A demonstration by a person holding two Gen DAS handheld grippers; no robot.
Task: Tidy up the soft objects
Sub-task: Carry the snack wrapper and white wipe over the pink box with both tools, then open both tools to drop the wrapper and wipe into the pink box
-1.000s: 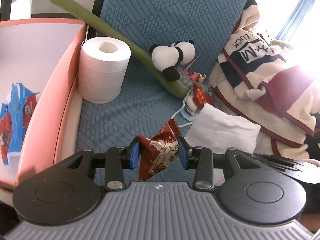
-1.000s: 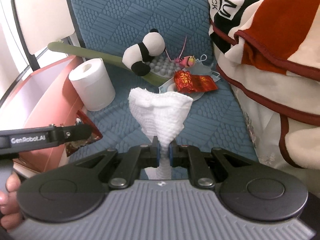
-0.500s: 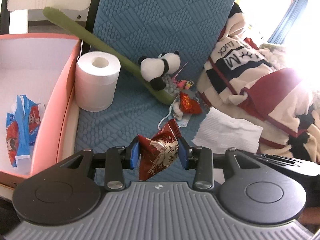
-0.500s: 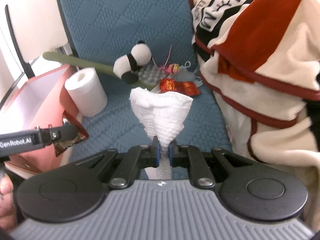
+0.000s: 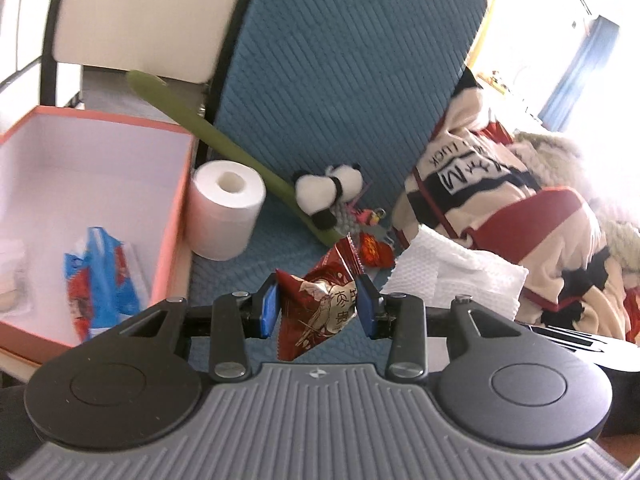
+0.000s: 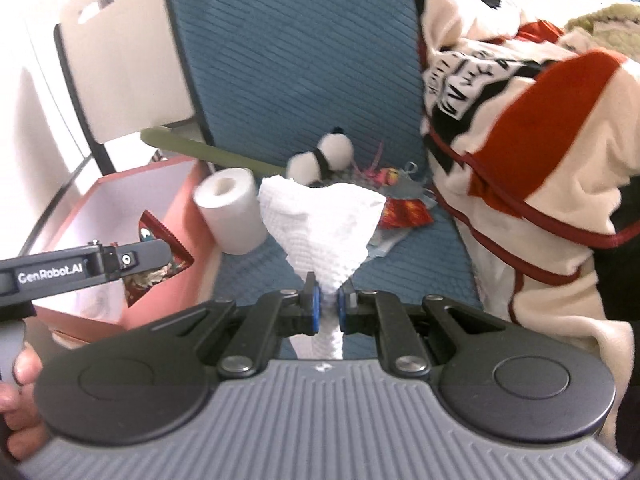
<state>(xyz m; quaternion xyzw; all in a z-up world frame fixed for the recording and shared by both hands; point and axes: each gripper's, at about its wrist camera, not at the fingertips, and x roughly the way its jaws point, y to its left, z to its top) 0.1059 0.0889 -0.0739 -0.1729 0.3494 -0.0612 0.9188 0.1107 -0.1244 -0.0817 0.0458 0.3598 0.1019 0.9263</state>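
Note:
My left gripper (image 5: pixel 318 306) is shut on a dark red snack packet (image 5: pixel 320 304), held in the air above the blue seat cushion (image 5: pixel 256 264). A white paper towel (image 6: pixel 320 224) fans out from my right gripper (image 6: pixel 327 304), which is shut on its pinched end. In the left wrist view that towel (image 5: pixel 456 276) hangs to the right of the packet. A small panda plush (image 5: pixel 326 192) lies on a green strip (image 5: pixel 224 144) at the back of the seat. An orange box (image 5: pixel 176 200) with a white inside stands to the left.
A toilet paper roll (image 5: pixel 226 208) stands beside the box. A blue and red packet (image 5: pixel 100 276) lies inside the box. Another red wrapper (image 5: pixel 374 252) and small trinkets lie by the panda. A cream, red and black garment (image 5: pixel 500 208) is heaped on the right.
Both grippers have risen and pulled back from the seat with the packet and the towel still held. More of the box's inside and the chair back shows now.

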